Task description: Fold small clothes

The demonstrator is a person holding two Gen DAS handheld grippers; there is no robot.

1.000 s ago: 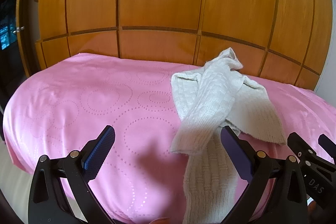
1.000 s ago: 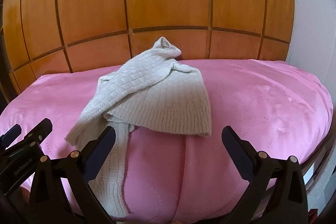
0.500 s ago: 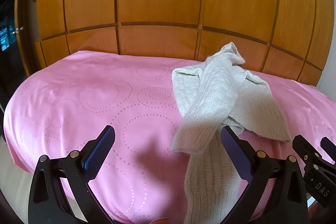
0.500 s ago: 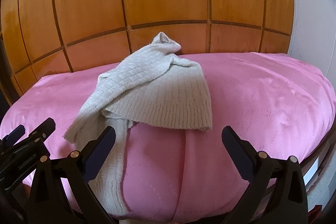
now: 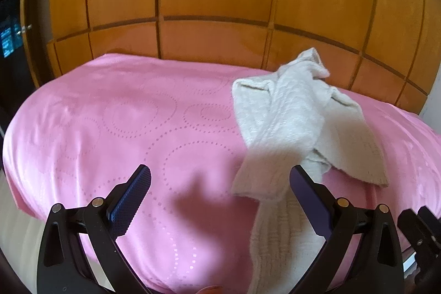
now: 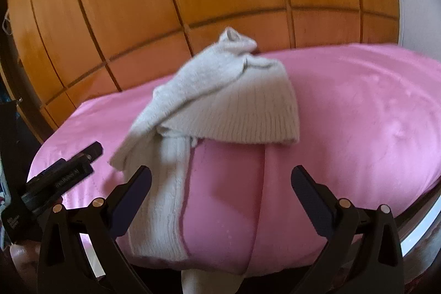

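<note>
A small cream knitted sweater (image 5: 297,123) lies crumpled on the pink bedspread (image 5: 137,128), one sleeve crossed over the body and another hanging over the bed's near edge. It also shows in the right wrist view (image 6: 234,106), with the sleeve (image 6: 162,200) draped down the front. My left gripper (image 5: 220,192) is open and empty, hovering above the near edge, its right finger beside the sleeve cuff. My right gripper (image 6: 220,192) is open and empty, in front of the bed below the sweater's ribbed hem.
A wooden panelled headboard (image 5: 215,4) rises behind the bed. A white wall (image 6: 413,4) stands at the right. The left gripper's body (image 6: 63,178) shows at the left of the right wrist view. The bedspread left of the sweater is bare.
Both grippers have drifted slightly; the right wrist view has tilted and come a little closer to the sweater. The sweater has not moved. Both grippers stay open.
</note>
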